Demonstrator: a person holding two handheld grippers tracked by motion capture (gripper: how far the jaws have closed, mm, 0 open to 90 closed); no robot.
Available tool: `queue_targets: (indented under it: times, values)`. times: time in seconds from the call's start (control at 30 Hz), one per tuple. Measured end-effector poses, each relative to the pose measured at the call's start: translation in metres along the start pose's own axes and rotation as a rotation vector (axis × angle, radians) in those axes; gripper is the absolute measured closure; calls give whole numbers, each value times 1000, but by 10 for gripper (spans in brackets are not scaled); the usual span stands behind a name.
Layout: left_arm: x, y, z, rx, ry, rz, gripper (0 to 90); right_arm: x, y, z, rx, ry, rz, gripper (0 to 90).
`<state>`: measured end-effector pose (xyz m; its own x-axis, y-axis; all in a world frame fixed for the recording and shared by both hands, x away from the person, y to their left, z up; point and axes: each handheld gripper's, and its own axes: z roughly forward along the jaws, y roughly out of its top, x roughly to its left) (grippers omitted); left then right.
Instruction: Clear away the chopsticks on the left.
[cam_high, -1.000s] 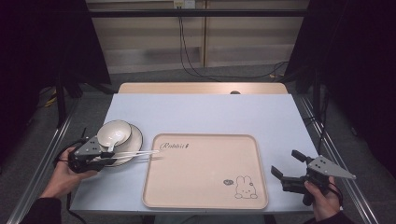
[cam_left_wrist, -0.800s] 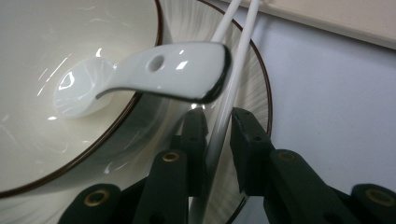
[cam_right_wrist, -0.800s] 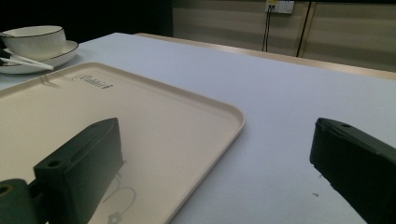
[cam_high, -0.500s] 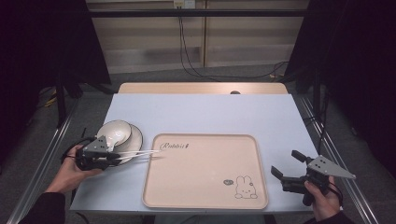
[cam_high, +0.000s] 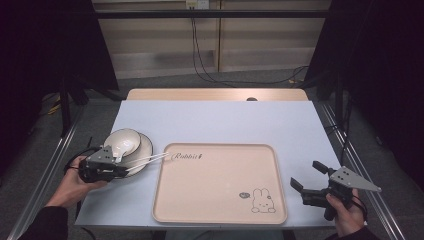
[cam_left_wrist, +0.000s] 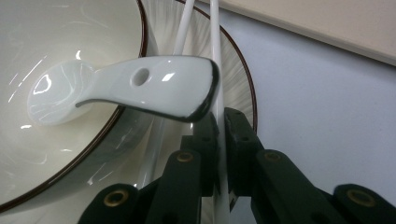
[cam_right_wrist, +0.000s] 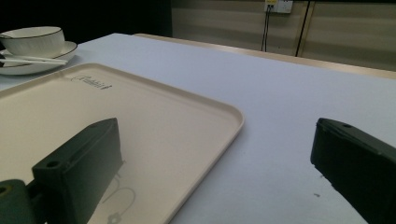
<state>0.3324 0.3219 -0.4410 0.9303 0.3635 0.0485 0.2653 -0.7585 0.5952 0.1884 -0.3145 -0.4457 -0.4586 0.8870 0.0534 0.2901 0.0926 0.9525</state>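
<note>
1. At the far left of the pale blue worktop (cam_high: 225, 120), my left gripper (cam_high: 116, 167) lies low beside the crockery, its black jaws closed tight on one of the two thin white chopsticks (cam_left_wrist: 215, 60); the gripped stick runs up between the jaw tips in the left gripper view.

2. Just above it, a glossy white ceramic bowl with a dark brown rim (cam_high: 124, 142) sits on a matching white saucer with a dark rim (cam_high: 142, 156). The chopsticks lie side by side across the saucer's right part, their far ends reaching over the left edge of the tray beside it.

3. Inside the bowl rests a white ceramic soup spoon with a hole in its handle (cam_left_wrist: 140, 86), scoop down in the bowl, the handle jutting over the rim towards my jaws and crossing above the chopsticks.

4. In the middle lies a beige rectangular plastic tray with a rabbit drawing and the word "Rabbit" (cam_high: 220, 210), flat on the worktop, its surface bare apart from the print.

5. At the far right, my right gripper (cam_high: 312, 180) hangs just off the tray's right edge, well apart from the crockery, its jaws spread wide and holding nothing, pointing leftwards over the tray's corner.
</note>
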Motion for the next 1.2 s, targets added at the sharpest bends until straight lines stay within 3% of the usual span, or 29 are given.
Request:
queue_targets:
  times: [0.03, 0.07, 0.27, 0.33, 0.6, 0.7, 0.9, 1.2]
  values:
    - [-1, 0, 0, -14, 6, -25, 842, 0, 0, 0, -3, -4, 2, 15]
    - [0, 0, -2, 1, 3, -15, 843, 0, 0, 0, -2, -2, 2, 15]
    - [-3, 0, -5, -49, -6, -60, 843, 0, 0, 0, -3, -1, 3, 15]
    - [-3, 0, -6, -44, -15, -67, 844, 0, 0, 0, -2, 0, 3, 15]
    - [-10, 2, -17, -87, -13, -163, 845, 0, 0, 0, -4, -1, 3, 15]
    - [-15, 3, -23, -127, 1, -227, 845, 0, 0, 0, -4, 0, 2, 14]
    - [-27, 4, -32, -161, 37, -303, 845, 0, 1, 0, -4, 3, 6, 15]
    - [-54, 14, -39, -185, 69, -372, 845, 1, 1, 0, -7, 5, 9, 15]
